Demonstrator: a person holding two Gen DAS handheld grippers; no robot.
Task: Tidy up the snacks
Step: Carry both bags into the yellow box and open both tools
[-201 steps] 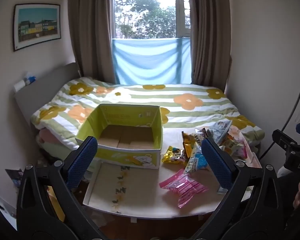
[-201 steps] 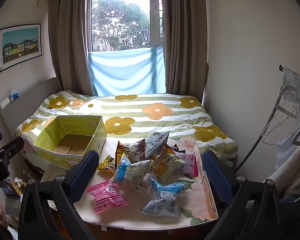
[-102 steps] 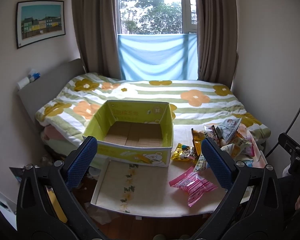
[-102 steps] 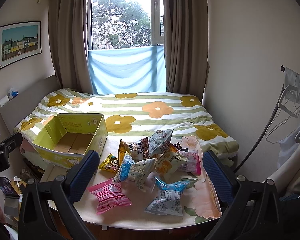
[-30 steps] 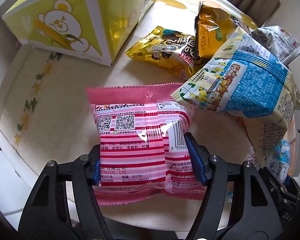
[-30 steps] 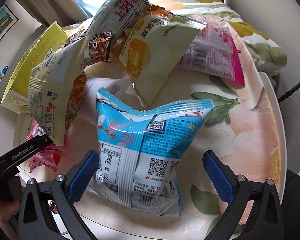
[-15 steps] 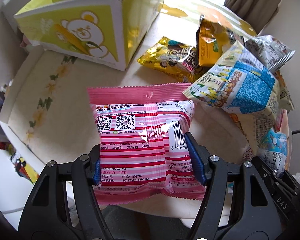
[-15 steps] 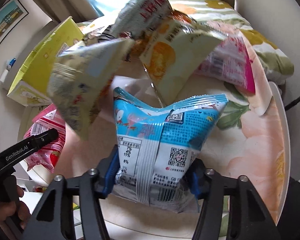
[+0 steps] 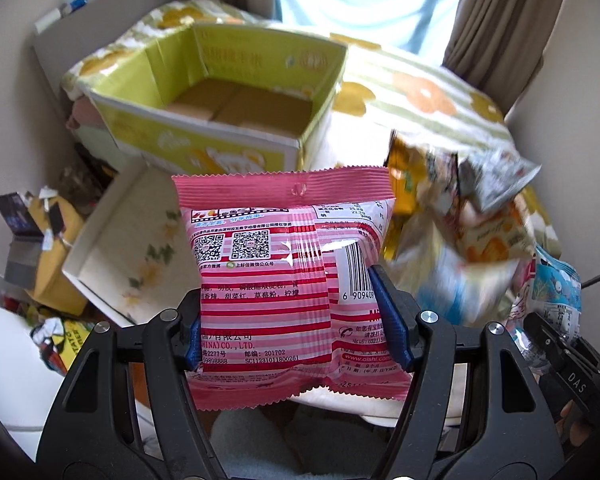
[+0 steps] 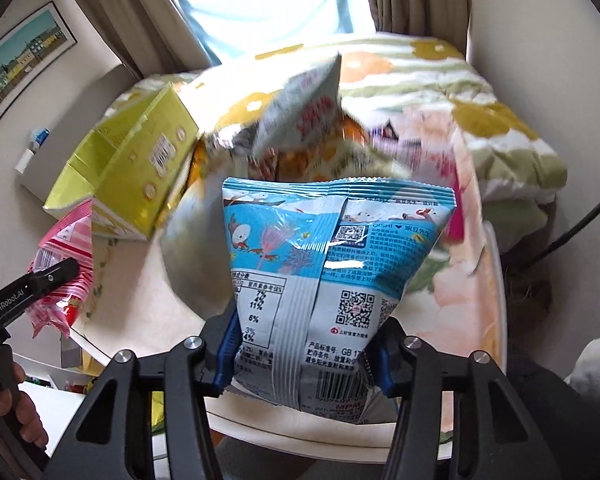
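The left gripper [image 9: 296, 316] is clamped on the lower half of a pink-and-red striped plastic snack packet [image 9: 284, 276], its blue pads [image 9: 388, 320] pressing the packet's two side edges, and the packet hangs clear above the white floral-printed table [image 9: 140, 248]. The right gripper [image 10: 302, 350] has just been closing its jaws, and they now pinch the bottom part of a light-blue pillow-shaped snack bag [image 10: 332, 280] printed with birds and QR codes, likewise lifted off the table. The open yellow-green cardboard box [image 9: 216, 92], its brown floor bare, stands at about eleven o'clock from the pink packet in the left wrist view, and at ten o'clock from the blue bag in the right wrist view. The remaining heap of mixed foil snack bags [image 9: 472, 216] lies at two to three o'clock of the pink packet, blurred. Both packets look light and air-filled, with slick crinkly film; they probably give under pressure, so a hard squeeze could crush the contents or pop a seam. The blue bag visibly narrows where the pads bite. A hold across the sides near the lower seal, as now, seems sound, since the film there is crimped and less slippery; the puffed middle would likely slide. Dropping them from low over the box should be gentle enough.
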